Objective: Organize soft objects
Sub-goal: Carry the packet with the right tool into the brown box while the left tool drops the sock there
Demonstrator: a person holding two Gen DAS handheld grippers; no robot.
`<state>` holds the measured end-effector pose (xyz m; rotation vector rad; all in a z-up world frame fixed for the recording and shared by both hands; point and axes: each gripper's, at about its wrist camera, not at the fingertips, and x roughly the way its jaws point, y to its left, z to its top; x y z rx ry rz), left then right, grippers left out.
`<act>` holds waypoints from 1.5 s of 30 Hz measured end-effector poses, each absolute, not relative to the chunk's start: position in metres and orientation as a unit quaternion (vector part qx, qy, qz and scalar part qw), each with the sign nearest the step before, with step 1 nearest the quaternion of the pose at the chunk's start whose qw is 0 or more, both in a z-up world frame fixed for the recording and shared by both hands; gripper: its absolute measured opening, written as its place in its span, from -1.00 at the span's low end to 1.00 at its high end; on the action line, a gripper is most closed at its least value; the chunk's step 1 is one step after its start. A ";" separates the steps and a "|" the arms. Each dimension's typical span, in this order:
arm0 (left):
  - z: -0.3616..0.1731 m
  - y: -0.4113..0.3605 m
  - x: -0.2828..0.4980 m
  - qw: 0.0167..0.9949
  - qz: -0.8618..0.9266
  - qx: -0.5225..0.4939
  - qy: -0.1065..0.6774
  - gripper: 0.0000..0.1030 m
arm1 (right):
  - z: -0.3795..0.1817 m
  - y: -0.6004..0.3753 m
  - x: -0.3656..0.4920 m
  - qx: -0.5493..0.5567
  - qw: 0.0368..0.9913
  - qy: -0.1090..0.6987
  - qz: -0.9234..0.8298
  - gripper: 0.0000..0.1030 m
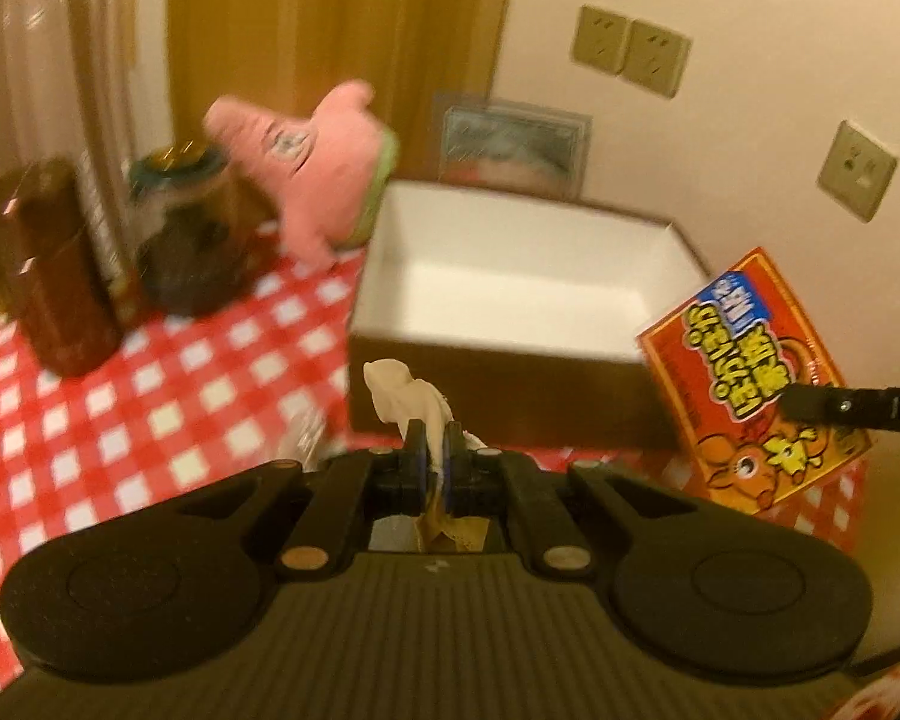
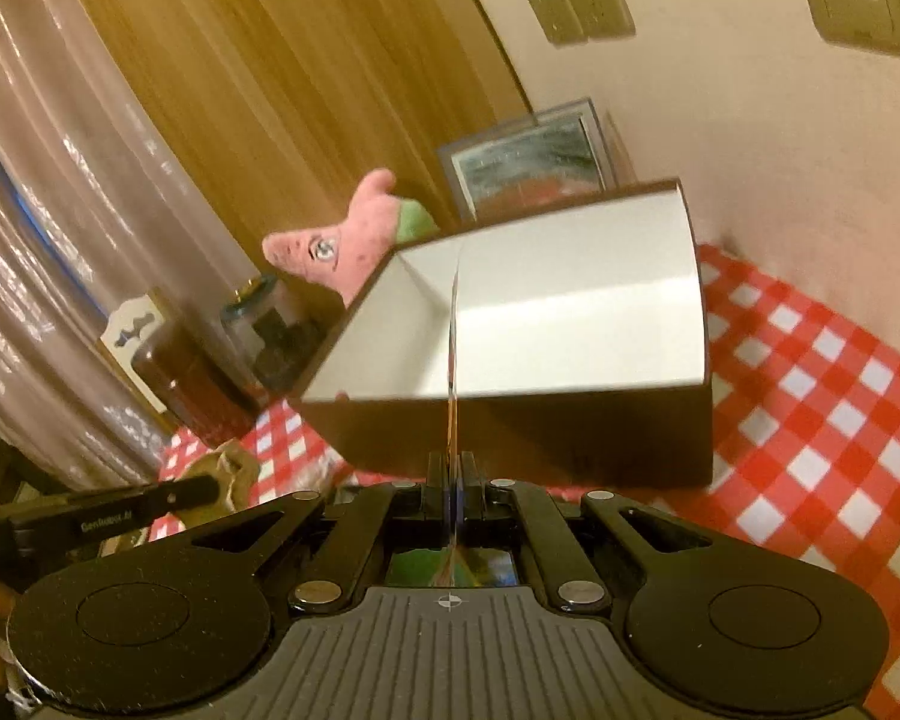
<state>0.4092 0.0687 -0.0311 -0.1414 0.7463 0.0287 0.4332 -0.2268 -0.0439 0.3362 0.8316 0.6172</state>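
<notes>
L hand-held gripper (image 1: 431,447) pinching cream soft toy (image 1: 403,393), R hand-held gripper (image 2: 452,471) clamped on orange packet (image 1: 750,372), brown box (image 1: 510,354) w/ bare white inside

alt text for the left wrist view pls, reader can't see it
The left tongs are shut on a cream soft toy above a red-checked tablecloth. Ahead sits an open, empty white-lined box, with a pink starfish plush at its left and an orange snack packet held by the right tongs.

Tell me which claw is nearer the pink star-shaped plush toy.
Left. The left claw sits before the box's left end, just below the pink star-shaped plush toy; the right claw is beyond the box's far end.
</notes>
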 end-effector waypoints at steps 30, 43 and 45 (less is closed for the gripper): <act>-0.041 0.000 0.585 0.920 -0.061 -0.007 0.387 -0.90 | -0.055 -0.207 0.566 0.191 0.872 0.388 0.231 -0.96; -0.048 0.000 0.602 0.918 -0.057 0.001 0.393 -0.42 | -0.075 -0.200 0.579 0.181 0.870 0.404 0.215 -0.96; -0.048 0.002 0.601 0.916 -0.055 0.002 0.396 -0.42 | -0.075 -0.199 0.580 0.179 0.871 0.404 0.215 -0.96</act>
